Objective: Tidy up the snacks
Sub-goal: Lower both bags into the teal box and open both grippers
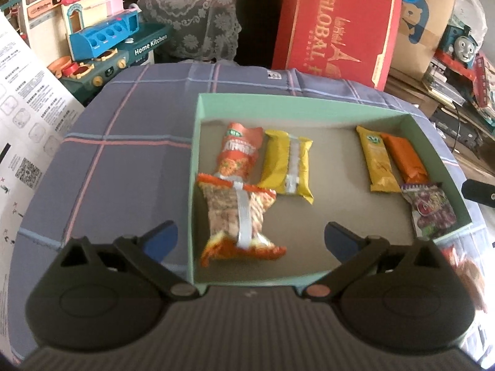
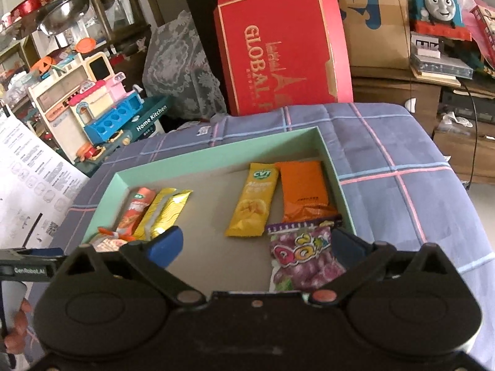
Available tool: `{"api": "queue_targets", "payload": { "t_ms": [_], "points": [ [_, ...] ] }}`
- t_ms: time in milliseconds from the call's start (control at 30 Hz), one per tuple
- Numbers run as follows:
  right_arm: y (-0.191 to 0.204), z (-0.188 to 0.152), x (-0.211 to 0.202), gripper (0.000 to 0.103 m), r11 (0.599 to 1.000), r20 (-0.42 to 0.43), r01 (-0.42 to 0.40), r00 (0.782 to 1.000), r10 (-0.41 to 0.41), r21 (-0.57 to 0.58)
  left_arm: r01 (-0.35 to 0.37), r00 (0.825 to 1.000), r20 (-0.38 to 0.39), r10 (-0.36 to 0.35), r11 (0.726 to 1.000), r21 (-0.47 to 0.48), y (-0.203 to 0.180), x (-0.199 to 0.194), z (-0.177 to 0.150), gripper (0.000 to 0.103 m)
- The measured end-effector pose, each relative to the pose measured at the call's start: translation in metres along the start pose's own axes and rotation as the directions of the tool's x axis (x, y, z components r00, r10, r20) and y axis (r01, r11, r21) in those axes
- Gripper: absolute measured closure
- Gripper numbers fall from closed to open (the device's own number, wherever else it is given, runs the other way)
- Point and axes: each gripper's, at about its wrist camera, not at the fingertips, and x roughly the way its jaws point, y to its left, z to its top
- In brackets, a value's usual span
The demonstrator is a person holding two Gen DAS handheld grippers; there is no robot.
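While the left wrist view looks down over the left claw (image 1: 250,236), its jaws stand spread wide and empty above the green box (image 1: 290,100) on the plaid-covered counter (image 1: 123,117). Inside, an orange noodle pack (image 1: 239,216) lies between the fingers, untouched, overlapping a red pack (image 1: 239,151); a yellow pack (image 1: 287,165) lies just beside them. Snacks appear grouped by side, likely to keep the middle free.

From the right wrist view, the right claw (image 2: 256,244) is likewise wide open, gripping nothing. A purple candy bag (image 2: 304,256) lies at the box's near right corner, by the right finger. A yellow bar (image 2: 252,199) and orange packet (image 2: 304,191) lie side by side beyond it.
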Motion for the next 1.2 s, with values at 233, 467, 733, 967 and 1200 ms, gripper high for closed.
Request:
{"api": "queue_targets", "payload": {
  "t_ms": [233,467,733,967,1200],
  "points": [
    [0.008,-0.020,-0.027,0.000,0.999,0.005,-0.046,0.999,0.046,0.010,0.026,1.000,-0.002,-0.026,0.999,-0.028,-0.003,-0.022,-0.025,0.000],
    [0.014,-0.045,-0.048,0.000,0.999,-0.039,-0.046,0.998,0.046,0.001,0.051,0.999,0.008,-0.050,0.998,-0.044,-0.008,-0.044,-0.054,0.000],
    [0.022,-0.072,-0.065,0.000,1.000,-0.075,-0.005,0.997,0.005,-0.002,0.060,0.998,0.001,-0.060,0.998,0.007,-0.016,-0.061,-0.080,0.000],
    [0.019,-0.094,-0.069,0.000,0.998,-0.134,0.049,0.990,-0.046,0.025,0.058,0.998,-0.009,-0.058,0.998,0.015,-0.016,-0.067,-0.095,0.000],
    [0.020,-0.113,-0.072,0.000,0.981,-0.112,0.188,0.977,-0.181,0.054,0.051,0.998,-0.030,-0.050,0.999,0.014,-0.011,-0.063,-0.104,0.000]
  ]
}}
